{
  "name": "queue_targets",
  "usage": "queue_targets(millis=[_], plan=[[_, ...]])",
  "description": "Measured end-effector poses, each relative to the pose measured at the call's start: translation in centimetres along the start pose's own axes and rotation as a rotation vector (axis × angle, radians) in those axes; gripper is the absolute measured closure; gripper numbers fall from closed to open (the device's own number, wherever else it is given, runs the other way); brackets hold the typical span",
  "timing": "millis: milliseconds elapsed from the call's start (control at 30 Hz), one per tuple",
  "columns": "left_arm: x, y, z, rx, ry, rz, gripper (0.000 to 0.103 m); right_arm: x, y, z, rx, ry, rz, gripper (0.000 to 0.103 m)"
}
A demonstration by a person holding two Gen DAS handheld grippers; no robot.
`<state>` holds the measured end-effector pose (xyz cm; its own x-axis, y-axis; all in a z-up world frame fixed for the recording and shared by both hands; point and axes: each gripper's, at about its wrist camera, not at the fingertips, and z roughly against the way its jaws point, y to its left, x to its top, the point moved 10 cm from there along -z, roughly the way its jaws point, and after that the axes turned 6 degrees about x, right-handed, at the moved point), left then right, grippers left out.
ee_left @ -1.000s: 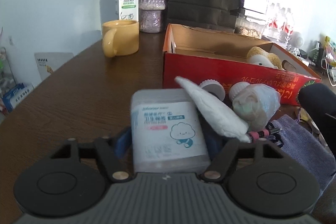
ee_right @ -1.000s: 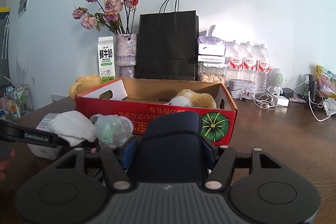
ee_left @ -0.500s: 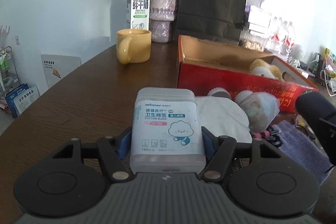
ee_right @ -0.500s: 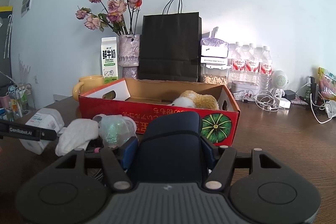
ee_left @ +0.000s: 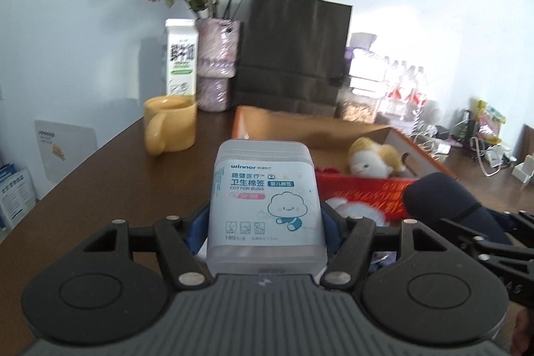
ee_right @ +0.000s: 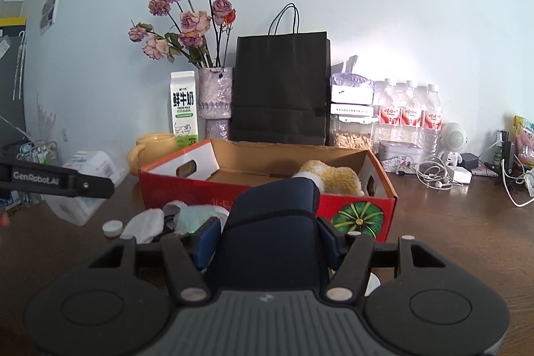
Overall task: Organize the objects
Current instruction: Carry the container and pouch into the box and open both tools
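Both grippers carrying items toward the red box

The left gripper [ee_left: 265, 222] is pinching the cotton bud box [ee_left: 265, 199], now lifted off the table [ee_left: 100, 189] since 1 second ago; the right gripper [ee_right: 267, 239] is clamping a dark pouch [ee_right: 270, 242], nearing the red box [ee_right: 267, 199].

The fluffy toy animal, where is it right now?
The fluffy toy lies inside the red cardboard box, near its right end in the right wrist view, in front of the black paper bag.
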<state>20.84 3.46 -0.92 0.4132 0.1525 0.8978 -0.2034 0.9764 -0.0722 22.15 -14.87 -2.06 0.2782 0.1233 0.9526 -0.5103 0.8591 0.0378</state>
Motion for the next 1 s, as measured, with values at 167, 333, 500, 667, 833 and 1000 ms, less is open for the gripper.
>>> queue_targets(millis=[167,333,500,667,833,1000], plan=[[1.4,-1.1,-1.0,-0.03,-0.007,0.01,0.036,0.9,0.7,-1.2,0.014,-0.005,0.018,0.044],[3.2,-1.8,-1.8,-0.05,-0.032,0.016,0.036,2.4,0.9,-2.2,0.026,-0.022,0.017,0.044],[5.3,-2.4,-3.2,-0.059,-0.053,0.028,0.036,4.7,0.6,-3.8,0.029,-0.047,0.012,0.044],[7.4,-2.7,-5.3,-0.058,-0.064,0.04,0.036,6.9,0.2,-6.4,0.035,-0.06,0.003,0.044],[9.1,-2.8,-8.3,-0.047,-0.055,0.062,0.036,8.5,-0.3,-9.6,0.046,-0.052,-0.004,0.044],[10.1,-2.7,-11.3,-0.032,-0.042,0.073,0.036,9.3,-0.9,-12.8,0.046,-0.036,-0.018,0.044]])
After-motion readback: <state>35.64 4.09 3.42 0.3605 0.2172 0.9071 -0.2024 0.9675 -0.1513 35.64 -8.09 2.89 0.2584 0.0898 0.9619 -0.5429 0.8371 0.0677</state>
